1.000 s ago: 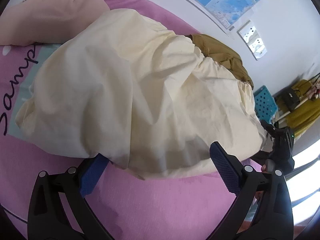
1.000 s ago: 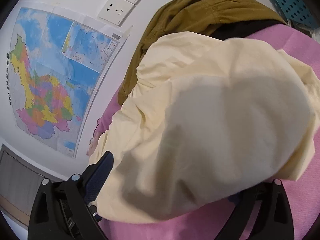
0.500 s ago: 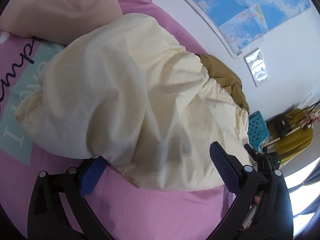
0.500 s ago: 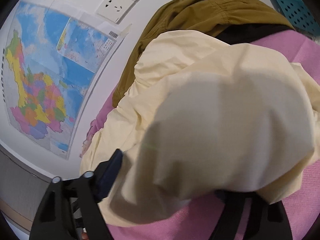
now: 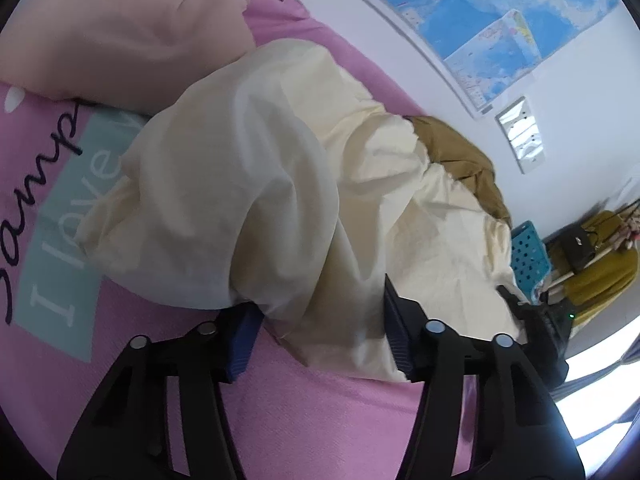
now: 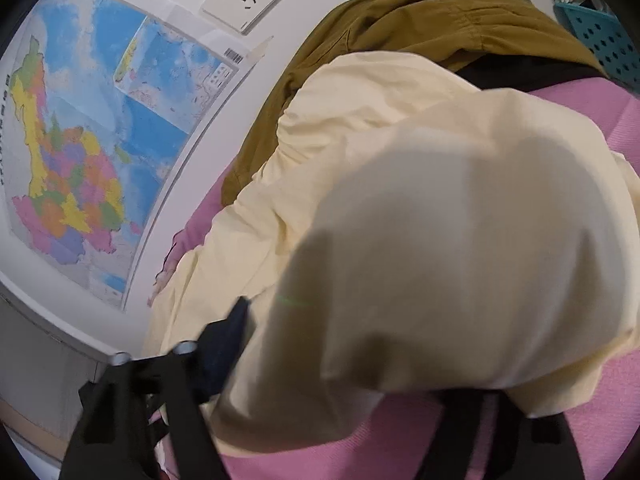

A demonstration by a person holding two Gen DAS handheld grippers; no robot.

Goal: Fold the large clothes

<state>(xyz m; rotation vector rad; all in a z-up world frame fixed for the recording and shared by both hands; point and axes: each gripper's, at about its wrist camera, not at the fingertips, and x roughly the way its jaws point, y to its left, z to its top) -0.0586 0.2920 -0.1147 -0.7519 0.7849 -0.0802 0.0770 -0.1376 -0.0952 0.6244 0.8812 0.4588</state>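
Observation:
A large cream garment [image 5: 260, 160] lies crumpled on the pink bedspread [image 5: 320, 420]. My left gripper [image 5: 320, 332] is at its near edge. Its jaws are closing, and a raised fold of the cloth fills the gap, touching both blue pads [image 5: 240, 340]. In the right wrist view the same cream garment [image 6: 440, 220] bulges over my right gripper [image 6: 360, 360], whose jaws are also closing on it. The left finger [image 6: 236, 328] rests against the cloth; the other finger is hidden under it. The right gripper's black body [image 5: 540, 320] shows at the garment's far right end.
A peach garment [image 5: 120, 32] lies at the far left of the bed. An olive-brown garment [image 6: 420, 20] is heaped behind the cream one, against the wall. The wall holds a map [image 6: 80, 140] and sockets [image 6: 248, 0]. A blue perforated basket [image 5: 528, 252] stands beyond the bed.
Both grippers' fingers have drawn together around the garment's edge. The cloth has bunched into a ridge between the left pads. Both views have tilted slightly.

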